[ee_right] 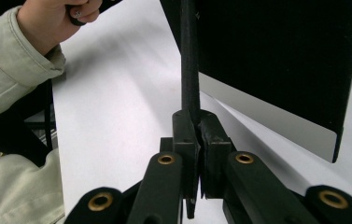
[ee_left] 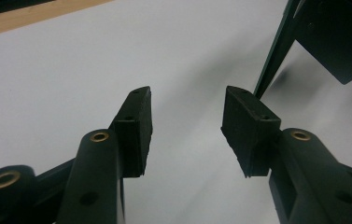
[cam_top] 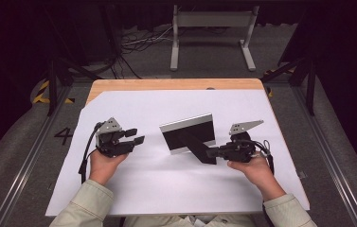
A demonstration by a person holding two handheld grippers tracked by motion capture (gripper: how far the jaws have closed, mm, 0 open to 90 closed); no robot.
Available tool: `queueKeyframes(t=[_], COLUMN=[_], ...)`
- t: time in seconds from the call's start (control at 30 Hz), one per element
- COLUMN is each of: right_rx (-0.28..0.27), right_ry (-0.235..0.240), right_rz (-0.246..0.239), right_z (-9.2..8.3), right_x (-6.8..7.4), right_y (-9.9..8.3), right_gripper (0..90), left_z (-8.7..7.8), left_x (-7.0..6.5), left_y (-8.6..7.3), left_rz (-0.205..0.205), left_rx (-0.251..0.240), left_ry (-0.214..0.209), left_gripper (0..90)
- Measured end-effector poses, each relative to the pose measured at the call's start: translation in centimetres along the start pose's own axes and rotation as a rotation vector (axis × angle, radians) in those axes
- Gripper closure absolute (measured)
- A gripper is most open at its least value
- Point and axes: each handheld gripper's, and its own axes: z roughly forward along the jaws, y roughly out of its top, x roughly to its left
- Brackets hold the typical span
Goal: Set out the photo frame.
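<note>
A picture frame (cam_top: 188, 135) with a black back and a silver border stands upright on the white sheet, its black prop leg (cam_top: 200, 149) reaching toward the person. My right gripper (cam_top: 212, 153) is shut on the end of that leg; in the right gripper view the pads pinch the thin leg (ee_right: 190, 56) edge-on below the frame's back (ee_right: 281, 56). My left gripper (cam_top: 138, 136) hovers left of the frame, open, with nothing between its fingers (ee_left: 136, 126). The frame's edge (ee_left: 274, 60) shows at the top right of the left gripper view.
A large white sheet (cam_top: 166, 184) covers most of the wooden table (cam_top: 166, 85). Beyond the table's far edge stands a grey metal rack (cam_top: 211, 21), with cables (cam_top: 133, 42) on the floor. The person's left hand (ee_right: 52, 23) and sleeve appear in the right gripper view.
</note>
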Motion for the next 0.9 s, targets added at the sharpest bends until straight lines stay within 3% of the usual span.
queueKeyframes(t=[0.17, 0.9], right_rx=[0.028, 0.134], right_ry=[0.003, -0.018], right_rz=[0.0, 0.004], right_z=[0.0, 0.3], right_x=[0.2, 0.5], right_y=[-0.3, -1.9], right_gripper=[86.9, 85.9], left_z=[0.3, 1.6], left_x=[-0.4, -0.8], left_y=[0.1, 0.2], left_rz=[0.034, 0.042], left_rx=[0.019, 0.051], left_ry=[-0.008, -0.05], left_gripper=[58.0, 59.2])
